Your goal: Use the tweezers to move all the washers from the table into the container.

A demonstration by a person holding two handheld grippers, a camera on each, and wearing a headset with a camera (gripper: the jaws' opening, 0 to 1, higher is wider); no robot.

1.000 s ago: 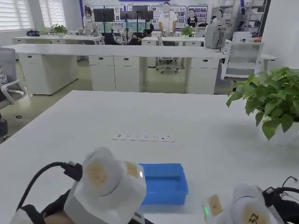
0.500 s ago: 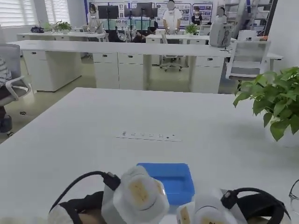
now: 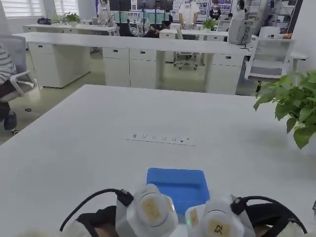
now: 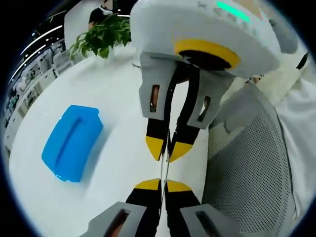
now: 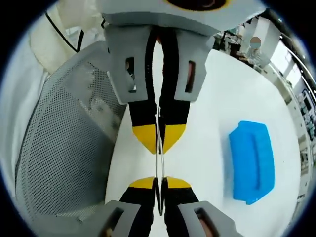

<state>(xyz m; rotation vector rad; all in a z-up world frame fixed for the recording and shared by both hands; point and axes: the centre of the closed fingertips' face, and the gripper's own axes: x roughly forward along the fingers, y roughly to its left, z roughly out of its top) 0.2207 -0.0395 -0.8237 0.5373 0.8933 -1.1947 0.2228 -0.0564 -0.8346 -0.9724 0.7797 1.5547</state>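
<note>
One blue container point(image 3: 177, 181) lies on the white table point(image 3: 89, 143), just beyond two grippers that meet tip to tip at the near edge, beside a mesh chair back point(image 4: 247, 163). One pair of tweezers point(image 4: 166, 165) runs between them. The left gripper point(image 4: 163, 184) has its fingers pinched tight on one end, and the right gripper point(image 4: 169, 147) clamps the other end the same way.

Bright, even room light. White table point(image 3: 74, 148) very bright, soft shadow beside blue box point(image 4: 71, 143). Gripper views bent at edges. Head view bottom bit blurry.
</note>
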